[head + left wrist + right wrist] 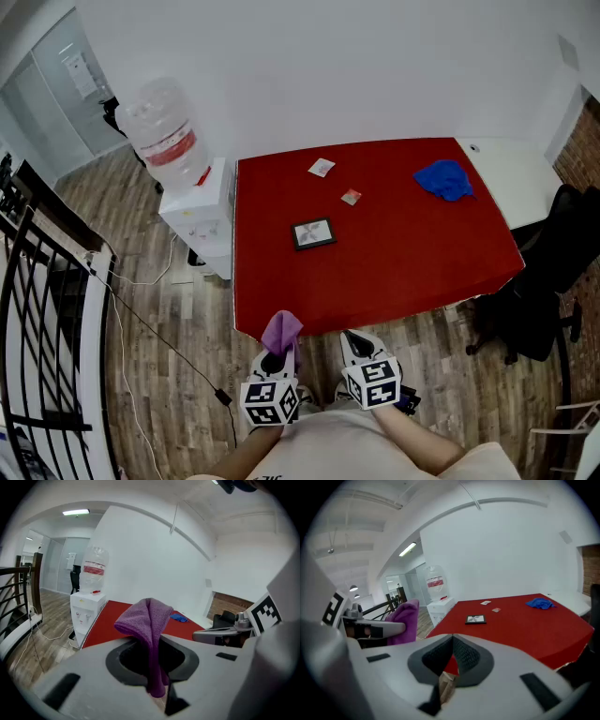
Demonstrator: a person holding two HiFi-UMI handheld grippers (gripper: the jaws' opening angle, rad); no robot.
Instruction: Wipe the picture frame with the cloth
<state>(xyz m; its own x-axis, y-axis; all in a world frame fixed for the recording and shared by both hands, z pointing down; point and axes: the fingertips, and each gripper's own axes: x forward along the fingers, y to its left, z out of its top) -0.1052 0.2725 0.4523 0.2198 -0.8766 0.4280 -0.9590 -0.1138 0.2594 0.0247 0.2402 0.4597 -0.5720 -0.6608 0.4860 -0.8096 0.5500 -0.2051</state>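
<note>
Purple cloth (281, 333) pinched tight in the left gripper (274, 361), its top flopping over above the jaws.
Right gripper (354, 342) is closed on nothing. Frame (313, 233) lies flat on the red table (403, 253), at 12 o'clock from both grippers and well apart from them. Its picture is too small to read; the cloth's lower end is hidden between the jaws.

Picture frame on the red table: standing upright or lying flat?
Lying flat, face up: the picture frame on the red table shows its whole front to the downward-looking head view.
</note>
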